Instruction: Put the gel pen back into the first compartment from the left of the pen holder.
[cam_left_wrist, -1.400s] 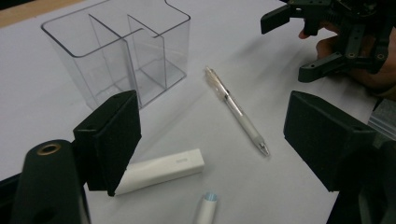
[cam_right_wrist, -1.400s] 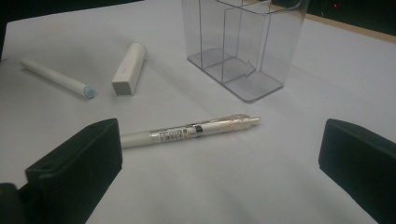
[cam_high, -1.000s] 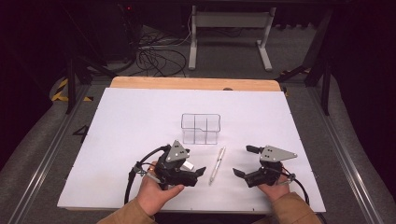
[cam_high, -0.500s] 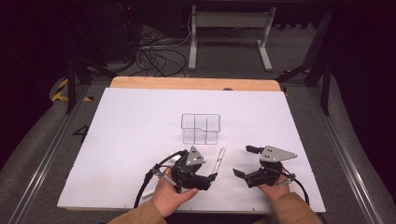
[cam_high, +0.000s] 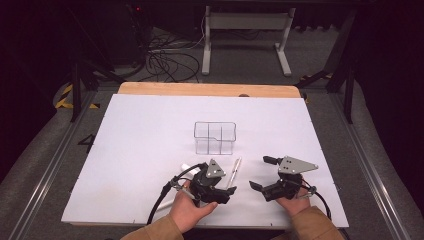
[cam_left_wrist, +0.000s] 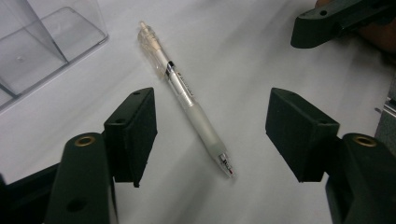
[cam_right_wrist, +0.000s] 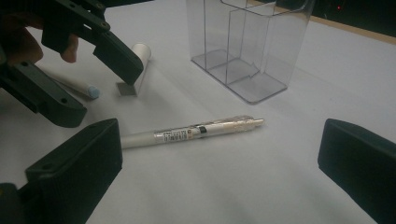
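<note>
Left gripper view: pen (cam_left_wrist: 187, 95) flat on desk (cam_high: 150, 150), betw. left gripper (cam_left_wrist: 210, 135) jaws, apart & just been closing, not touching. Right gripper (cam_high: 264, 175) wide apart, empty, near pen, by clear box (cam_high: 215, 137).

Pen (cam_left_wrist: 187, 93) in my sights: slim, translucent white barrel, clear upper half with printed label band and dark ring, frosted grip section, small red mark at writing tip. I see it lying flat on white table sheet, untouched, nothing gripping it. In high view pen (cam_high: 234, 171) sits near front edge, angled slightly, capped end pointing away toward far side. In right gripper view pen (cam_right_wrist: 191, 132) lies crosswise, label facing up.
</note>
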